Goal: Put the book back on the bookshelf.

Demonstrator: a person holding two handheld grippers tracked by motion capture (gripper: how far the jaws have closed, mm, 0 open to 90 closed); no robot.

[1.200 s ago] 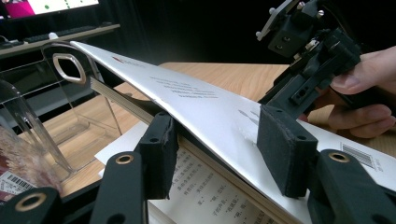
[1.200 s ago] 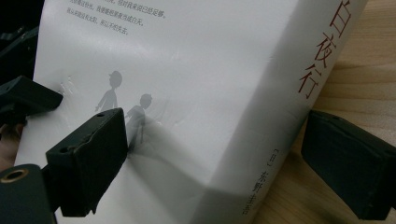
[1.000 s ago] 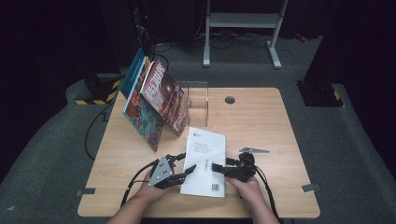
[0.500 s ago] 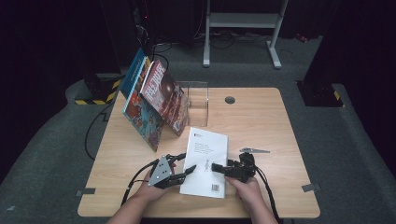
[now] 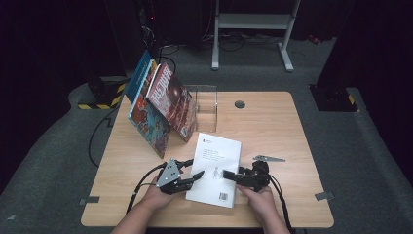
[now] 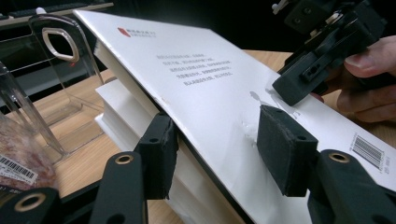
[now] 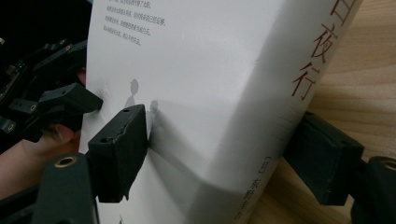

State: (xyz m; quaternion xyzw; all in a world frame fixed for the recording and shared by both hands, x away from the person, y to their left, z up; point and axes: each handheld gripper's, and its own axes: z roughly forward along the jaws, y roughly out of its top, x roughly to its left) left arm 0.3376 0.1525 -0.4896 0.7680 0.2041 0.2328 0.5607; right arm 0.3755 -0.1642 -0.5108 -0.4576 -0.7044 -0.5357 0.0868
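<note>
A thick white book (image 5: 216, 165) lies back cover up, barcode toward me, at the front middle of the wooden table (image 5: 277, 126). My left gripper (image 5: 195, 169) is at its left edge. In the left gripper view one pad (image 6: 159, 158) sits under the raised cover edge and the other pad (image 6: 285, 154) rests on top of the cover (image 6: 210, 84). My right gripper (image 5: 228, 174) is at the spine side. Its jaws have just been closing, with the book (image 7: 210, 70) between them: one pad (image 7: 119, 149) presses the cover and the other (image 7: 322, 163) sits under the spine.
Several colourful books (image 5: 163, 109) lean against a clear acrylic bookend (image 5: 207, 109) at the back left. A small grey metal piece (image 5: 268, 158) lies right of the white book. A round cable hole (image 5: 239, 104) sits near the far edge. Cables trail from both grippers.
</note>
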